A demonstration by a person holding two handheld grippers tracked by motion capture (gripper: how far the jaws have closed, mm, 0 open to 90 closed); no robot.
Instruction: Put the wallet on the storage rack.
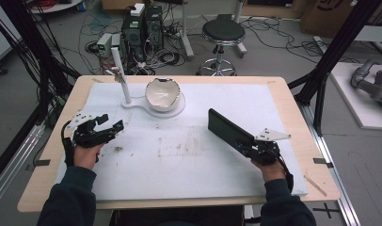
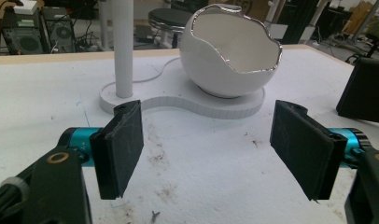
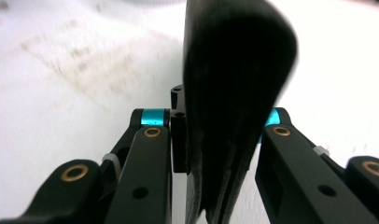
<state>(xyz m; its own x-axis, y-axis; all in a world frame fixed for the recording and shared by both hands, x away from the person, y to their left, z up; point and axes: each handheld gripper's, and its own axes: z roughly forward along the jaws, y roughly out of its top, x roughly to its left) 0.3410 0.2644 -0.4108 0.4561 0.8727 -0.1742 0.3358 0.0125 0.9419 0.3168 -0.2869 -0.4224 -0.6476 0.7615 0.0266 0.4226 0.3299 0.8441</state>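
From above, my right tool (image 1: 248,147) clamps a flat, matte black wallet (image 1: 226,128) at four o'clock on the stained white foam surface (image 1: 189,155); my left tool (image 1: 107,128) sits at nine o'clock. Along the left tool, ribbed pads (image 2: 120,154) stand wide apart, empty, facing a glossy jagged-rimmed eggshell bowl (image 2: 229,56). Along the right tool, its jaws pinch the wallet's rounded leathery edge.
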